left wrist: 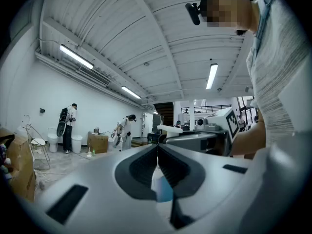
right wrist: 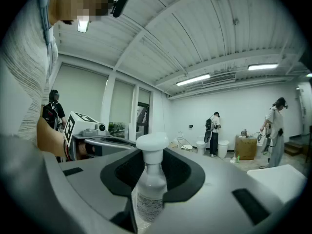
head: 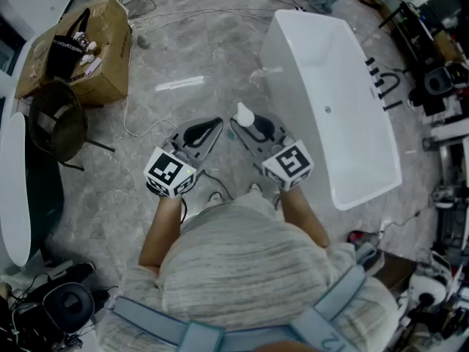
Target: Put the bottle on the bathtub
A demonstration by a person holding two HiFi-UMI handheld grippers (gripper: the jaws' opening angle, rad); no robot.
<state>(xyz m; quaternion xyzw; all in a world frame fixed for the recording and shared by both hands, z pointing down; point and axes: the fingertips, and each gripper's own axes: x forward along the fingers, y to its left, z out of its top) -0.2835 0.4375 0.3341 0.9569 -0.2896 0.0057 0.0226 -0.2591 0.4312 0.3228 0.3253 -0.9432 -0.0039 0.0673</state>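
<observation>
Right gripper (head: 242, 127) pinches the bottle (right wrist: 150, 179) by its body, long axis upright, cap on top; left gripper (left wrist: 157, 147) jaws pressed together, nothing between; bathtub (head: 308, 72) lies just right of the held bottle; right gripper nearer, so likely a rightward carry.

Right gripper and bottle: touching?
Touching. In the right gripper view, the right gripper has its jaws closed against both sides of the bottle, with no gap showing.
</observation>
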